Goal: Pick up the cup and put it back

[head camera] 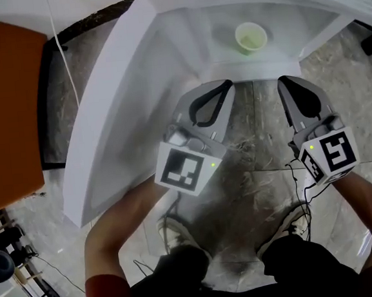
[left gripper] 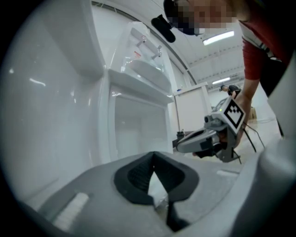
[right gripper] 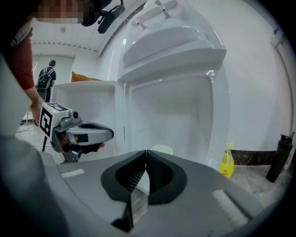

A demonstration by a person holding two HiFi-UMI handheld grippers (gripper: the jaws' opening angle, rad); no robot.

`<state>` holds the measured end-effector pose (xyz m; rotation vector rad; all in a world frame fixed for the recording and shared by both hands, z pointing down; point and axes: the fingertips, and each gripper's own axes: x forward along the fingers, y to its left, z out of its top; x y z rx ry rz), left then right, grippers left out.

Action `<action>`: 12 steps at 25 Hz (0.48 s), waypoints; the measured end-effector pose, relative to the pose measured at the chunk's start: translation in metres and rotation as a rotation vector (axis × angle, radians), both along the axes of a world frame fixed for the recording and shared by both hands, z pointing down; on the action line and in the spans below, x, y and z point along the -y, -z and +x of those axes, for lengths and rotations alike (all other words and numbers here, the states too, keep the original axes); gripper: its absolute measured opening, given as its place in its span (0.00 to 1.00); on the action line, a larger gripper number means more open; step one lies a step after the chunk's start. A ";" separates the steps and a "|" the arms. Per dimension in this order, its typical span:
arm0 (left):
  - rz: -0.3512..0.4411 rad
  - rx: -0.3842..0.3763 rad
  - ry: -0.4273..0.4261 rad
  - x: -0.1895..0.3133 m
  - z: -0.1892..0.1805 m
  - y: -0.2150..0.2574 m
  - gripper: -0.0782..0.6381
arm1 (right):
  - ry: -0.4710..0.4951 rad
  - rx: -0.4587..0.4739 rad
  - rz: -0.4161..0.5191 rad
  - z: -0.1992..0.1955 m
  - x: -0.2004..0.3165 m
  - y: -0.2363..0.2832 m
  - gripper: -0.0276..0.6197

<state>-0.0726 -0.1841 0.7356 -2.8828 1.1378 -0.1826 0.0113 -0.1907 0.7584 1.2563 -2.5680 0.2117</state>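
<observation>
Grey stone-patterned floor lies under the person, whose two shoes show at the bottom of the head view. In front of the person stands an open white cabinet that looks like a refrigerator, with its door swung out on the left side. An orange panel is further left, beyond the door.

The cup, pale green and upright, stands alone on the white bottom surface inside the cabinet, near the back. No gripper touches it.

The left gripper and the right gripper are held side by side in front of the cabinet's opening, and both point towards it. They are apart from each other and well short of the cup. In each gripper view the jaws meet at their tips and hold nothing. In the right gripper view the cup shows just above the closed tips, further inside the cabinet.

On the floor to the right of the cabinet stand a yellow bottle and a dark bottle.
</observation>
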 end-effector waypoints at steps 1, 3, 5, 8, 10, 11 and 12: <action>0.002 0.005 0.007 0.000 -0.001 0.000 0.11 | -0.005 0.003 0.004 0.001 0.002 0.001 0.05; -0.003 0.010 0.018 0.001 -0.001 -0.002 0.11 | -0.012 -0.001 0.009 0.002 0.004 -0.001 0.05; -0.009 0.012 0.025 0.002 -0.001 -0.006 0.11 | -0.008 -0.015 0.011 0.003 0.003 -0.004 0.05; 0.005 0.032 0.026 0.001 0.001 -0.009 0.11 | -0.002 -0.026 0.014 0.005 -0.001 -0.010 0.05; 0.002 0.019 0.037 0.001 0.003 -0.012 0.11 | -0.012 -0.026 0.011 0.009 -0.003 -0.012 0.05; -0.005 0.005 0.046 0.002 0.003 -0.013 0.11 | -0.018 -0.023 0.008 0.010 -0.003 -0.013 0.05; -0.013 -0.006 0.054 0.002 0.002 -0.014 0.11 | -0.022 -0.018 0.005 0.009 -0.004 -0.014 0.05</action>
